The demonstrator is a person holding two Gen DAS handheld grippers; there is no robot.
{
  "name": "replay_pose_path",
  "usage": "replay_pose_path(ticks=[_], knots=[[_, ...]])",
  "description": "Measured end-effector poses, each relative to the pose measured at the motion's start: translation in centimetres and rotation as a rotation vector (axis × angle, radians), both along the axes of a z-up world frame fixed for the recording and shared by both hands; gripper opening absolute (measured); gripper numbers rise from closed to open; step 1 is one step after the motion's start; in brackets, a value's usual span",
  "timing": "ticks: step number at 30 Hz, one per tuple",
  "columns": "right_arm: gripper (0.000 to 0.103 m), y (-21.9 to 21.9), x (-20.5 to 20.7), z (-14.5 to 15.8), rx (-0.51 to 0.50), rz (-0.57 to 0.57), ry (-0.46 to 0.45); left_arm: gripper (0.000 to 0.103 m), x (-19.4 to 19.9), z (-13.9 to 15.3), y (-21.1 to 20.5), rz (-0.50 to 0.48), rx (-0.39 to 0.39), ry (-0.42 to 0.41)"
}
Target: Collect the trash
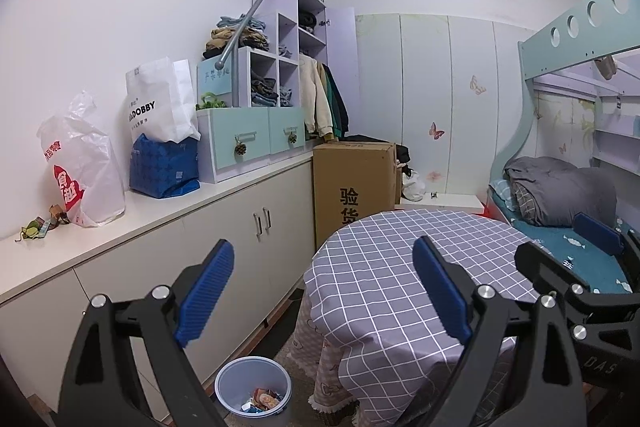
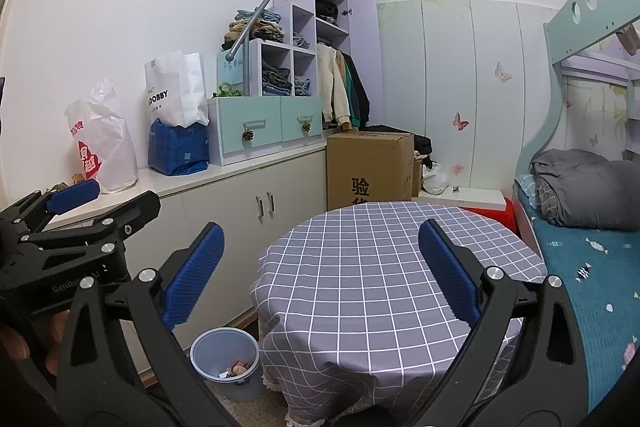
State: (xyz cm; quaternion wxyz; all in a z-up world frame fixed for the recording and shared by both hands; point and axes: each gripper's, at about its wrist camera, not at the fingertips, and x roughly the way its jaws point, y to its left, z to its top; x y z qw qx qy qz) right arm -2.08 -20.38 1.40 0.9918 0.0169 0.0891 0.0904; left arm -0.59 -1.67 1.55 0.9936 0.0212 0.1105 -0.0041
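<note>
Left gripper, right gripper: both spread, empty, above the checked worktop. Bin on the floor holds wrappers. I see scraps on the counter; reaching could snag the plastic bag.

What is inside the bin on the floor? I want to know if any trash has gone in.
The bin beside the table holds a few crumpled wrappers at the bottom. Its near wall hides part of the inside.
</note>
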Motion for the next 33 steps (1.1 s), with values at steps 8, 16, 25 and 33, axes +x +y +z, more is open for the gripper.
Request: replay_pose_path(ticks=[8,16,25,33], knots=[[0.096,0.07,-0.10,-0.04,0.002,0.000,0.004,0.089,0.09,-0.34,-0.35,-0.008,0.000,0.008],[0.096,-0.16,0.09,0.04,0.004,0.003,0.008,0.089,0.21,-0.45,-0.28,-0.008,-0.002,0.013],[0.096,0.00,0.08,-0.22,0.003,0.011,0.019,0.089,0.18,-0.50,-0.21,-0.009,-0.004,0.015],[0.096,-0.16,0.22,-0.41,0.013,0.016,0.027,0.089,0.12,-0.69,-0.38,-0.010,-0.004,0.017]])
